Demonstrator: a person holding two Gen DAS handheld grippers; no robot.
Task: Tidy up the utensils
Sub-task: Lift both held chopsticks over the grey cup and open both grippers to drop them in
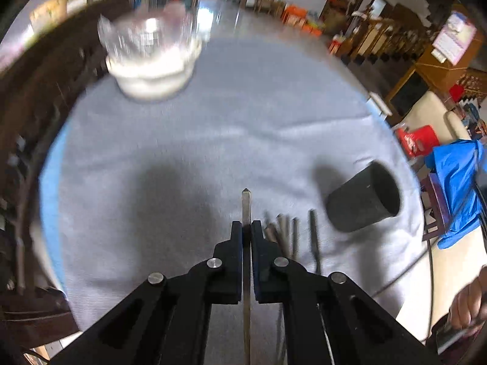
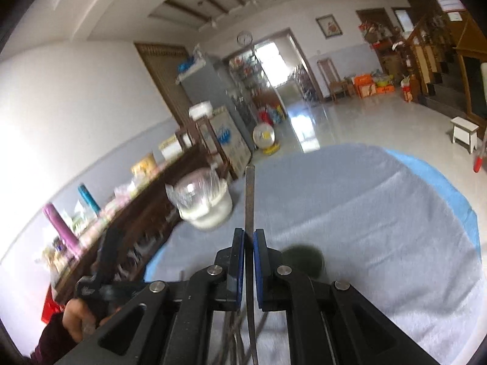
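My left gripper (image 1: 247, 228) is shut on a flat metal utensil handle (image 1: 246, 205) that sticks out past the fingertips, above the grey cloth. Several dark utensils (image 1: 289, 237) lie on the cloth just right of the gripper. A black cup (image 1: 363, 197) stands tilted in view further right. My right gripper (image 2: 249, 235) is shut on another thin metal utensil (image 2: 250, 194) that points up and forward. The black cup (image 2: 304, 258) shows just behind its right finger, and several utensils (image 2: 234, 334) lie below the gripper.
The round table is covered by a grey cloth (image 1: 182, 152) over a blue edge (image 2: 450, 188). A clear glass jar on a white bowl (image 1: 149, 57) stands at the far left, and it also shows in the right wrist view (image 2: 204, 200). A dark wooden cabinet (image 2: 146, 219) runs along the left.
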